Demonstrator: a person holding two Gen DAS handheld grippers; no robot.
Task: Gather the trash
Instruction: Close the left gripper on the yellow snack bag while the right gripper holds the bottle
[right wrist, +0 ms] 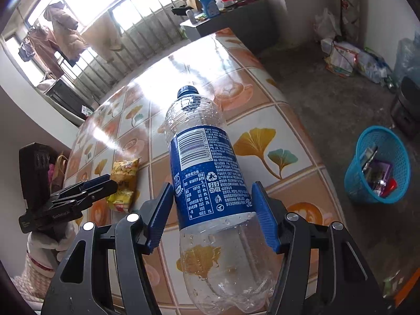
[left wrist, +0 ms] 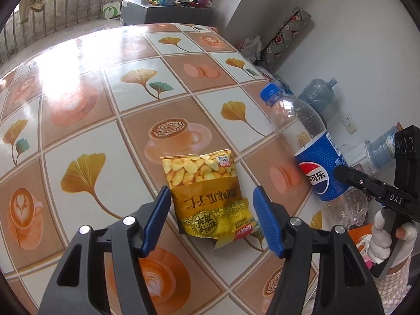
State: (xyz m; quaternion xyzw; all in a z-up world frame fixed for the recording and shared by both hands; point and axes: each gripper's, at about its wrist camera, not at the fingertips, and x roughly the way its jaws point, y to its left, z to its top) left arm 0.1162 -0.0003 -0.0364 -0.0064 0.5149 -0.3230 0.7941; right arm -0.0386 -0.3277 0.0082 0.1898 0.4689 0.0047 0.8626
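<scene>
A yellow snack bag [left wrist: 207, 191] lies flat on the patterned table [left wrist: 105, 120]. My left gripper [left wrist: 212, 218] is open, its blue pads either side of the bag's near half, just above it. My right gripper [right wrist: 212, 210] is shut on an empty Pepsi bottle [right wrist: 207, 173] with a blue label and cap, held tilted above the table. The bottle [left wrist: 312, 152] and the right gripper [left wrist: 367, 183] show at the right of the left wrist view. The bag [right wrist: 123, 183] and left gripper [right wrist: 89, 189] show at the left of the right wrist view.
A blue mesh bin [right wrist: 378, 168] holding some trash stands on the floor right of the table. Clutter and bags [right wrist: 346, 57] lie by the far wall. A cabinet [left wrist: 168, 10] with bottles stands beyond the table's far end.
</scene>
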